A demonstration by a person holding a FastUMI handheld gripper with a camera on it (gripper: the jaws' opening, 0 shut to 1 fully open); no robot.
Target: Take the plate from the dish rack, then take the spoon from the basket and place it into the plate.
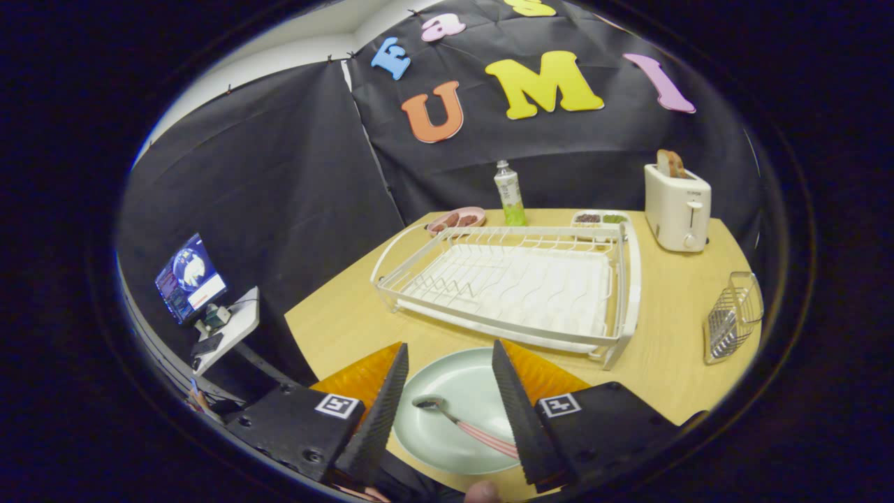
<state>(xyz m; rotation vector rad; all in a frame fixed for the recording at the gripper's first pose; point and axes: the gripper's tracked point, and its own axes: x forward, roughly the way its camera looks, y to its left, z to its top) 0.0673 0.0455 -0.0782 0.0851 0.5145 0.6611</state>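
The gripper [447,391] hangs above the near edge of the wooden surface [670,307], its jaws standing well apart and gripping nothing. Between them lies the plate [457,381], pale green and round, resting flat on an orange mat [541,374] whose corners show on either side of the fingers. The spoon [461,423] lies in the plate, its bowl toward the left finger and its pink handle running back toward the right finger (the handle's far end passes out of sight behind that finger). Just beyond the plate stands the dish rack [510,283], white, wire-framed, with a ribbed tray beneath, and holding no dishes. To the right of the rack, well apart from it, a wire basket [733,318] sits near the surface's edge. Behind the rack, by the booth wall, a clear bottle [510,193] with a green label stands upright, with a pink dish [457,219] of food to its left and a divided tray [601,219] of food to its right. A white toaster [676,206] with a slice of bread sticking up from it stands at the far right corner. Off the surface to the left, a small lit screen [188,278] sits on a stand.
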